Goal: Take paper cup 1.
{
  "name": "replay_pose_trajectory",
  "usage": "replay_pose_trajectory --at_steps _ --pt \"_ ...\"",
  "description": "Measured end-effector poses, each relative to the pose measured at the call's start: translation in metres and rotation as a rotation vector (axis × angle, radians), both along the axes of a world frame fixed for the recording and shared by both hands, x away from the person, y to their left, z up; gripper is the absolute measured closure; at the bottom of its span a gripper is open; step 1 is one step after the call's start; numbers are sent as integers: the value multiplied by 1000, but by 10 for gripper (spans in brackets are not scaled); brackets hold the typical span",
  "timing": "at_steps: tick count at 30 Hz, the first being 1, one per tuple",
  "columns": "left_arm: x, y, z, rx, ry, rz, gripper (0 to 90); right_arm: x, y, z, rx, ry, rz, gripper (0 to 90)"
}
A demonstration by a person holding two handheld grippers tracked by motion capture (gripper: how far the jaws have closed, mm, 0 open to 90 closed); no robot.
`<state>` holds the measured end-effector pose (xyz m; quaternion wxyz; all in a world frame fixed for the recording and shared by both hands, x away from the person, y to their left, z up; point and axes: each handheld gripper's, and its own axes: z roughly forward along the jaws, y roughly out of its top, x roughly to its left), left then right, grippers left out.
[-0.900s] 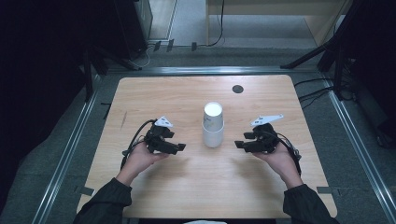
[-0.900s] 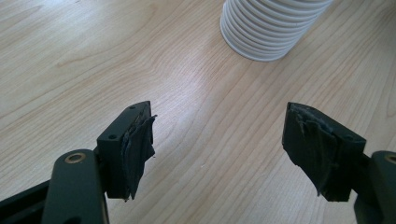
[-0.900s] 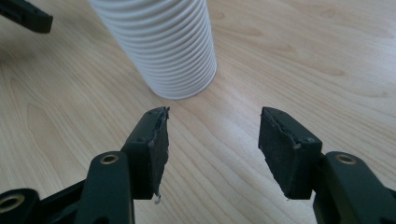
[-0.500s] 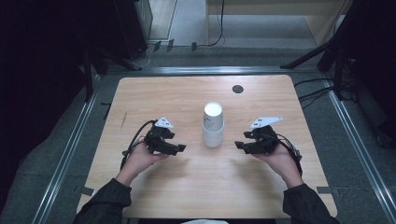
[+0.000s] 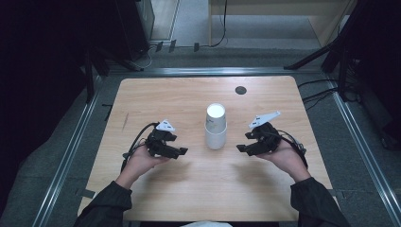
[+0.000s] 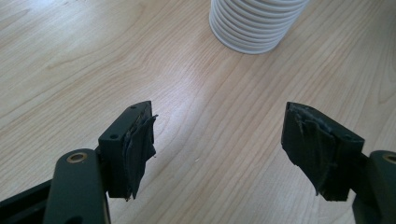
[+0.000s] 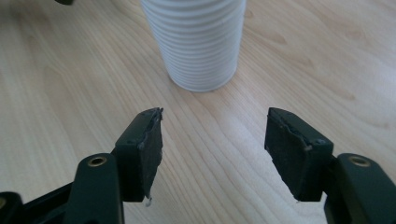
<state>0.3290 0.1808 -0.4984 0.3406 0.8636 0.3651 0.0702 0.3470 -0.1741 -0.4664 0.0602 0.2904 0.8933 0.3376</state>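
Cups (image 5: 216,126), stacked white and unmarked, stand on the worktop (image 5: 189,99) between left gripper (image 5: 178,151) and right gripper (image 5: 242,148), both wide apart, empty.

Cup stack (image 5: 216,126): I read no print on its ribbed white sides.
Table (image 5: 189,99): bare wood, no label I can make out.
Gripper jaws: no brand or number legible to me.

A white ribbed stack of paper cups (image 5: 216,126) stands on a pale wood-grain table (image 5: 189,99), between the black left gripper (image 5: 176,151) and black right gripper (image 5: 243,146).
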Motion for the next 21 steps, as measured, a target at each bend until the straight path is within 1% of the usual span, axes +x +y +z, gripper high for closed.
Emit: replay_pose_trajectory --at_steps 2,3,4,7,8,9,11,13,16,17,20,21 --pt "0 0 0 2 0 -4 255 4 2 10 -17 -10 26 358" --pt "0 0 0 2 0 -4 255 4 2 10 -17 -10 26 358" --pt "0 1 0 3 -1 -2 255 6 2 14 -25 -12 32 361" --pt "0 2 0 3 -4 -1 255 13 4 27 -24 -5 40 354" --pt "0 2 0 -1 -6 1 255 17 5 34 -25 -5 52 351" --pt "0 3 0 -4 -4 -1 255 17 5 34 -25 -5 52 351" --pt "0 4 0 2 -7 -3 254 21 8 43 -34 -19 55 341" --pt "0 5 0 2 -7 -3 255 27 12 53 -36 -15 71 324" --pt "1 6 0 4 -5 -2 254 32 15 59 -42 -15 78 311" --pt "1 7 0 7 -6 -3 255 34 18 63 -51 -28 90 311" --pt "1 8 0 9 -8 -4 254 39 24 72 -35 -21 133 300" --pt "1 8 0 8 -6 -3 254 40 27 75 -36 -20 146 299"
